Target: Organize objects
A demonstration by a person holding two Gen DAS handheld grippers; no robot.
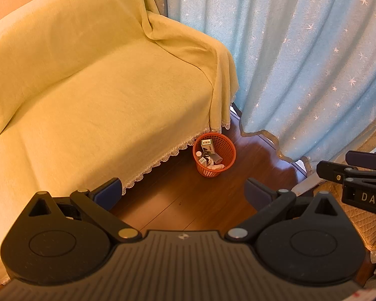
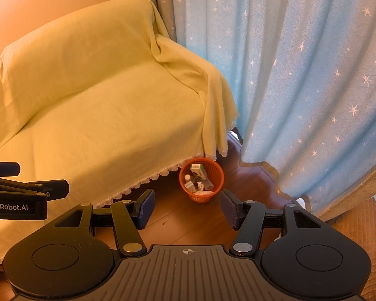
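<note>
We hold the left gripper (image 1: 183, 192) and right gripper (image 2: 186, 209) with jaws apart and empty, both above the floor near the orange basket (image 2: 216, 175), which stands beside the sofa (image 2: 100, 115).

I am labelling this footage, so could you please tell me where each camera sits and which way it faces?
Left wrist view: on the left gripper, facing forward and down at the covered sofa and orange basket; its own open fingers show, and the right gripper enters at the right edge.
Right wrist view: on the right gripper, facing the same corner; its own open fingers show, and the left gripper enters at the left edge.
Shared: sofa, basket holding small items, star-patterned curtain, wooden floor.
</note>
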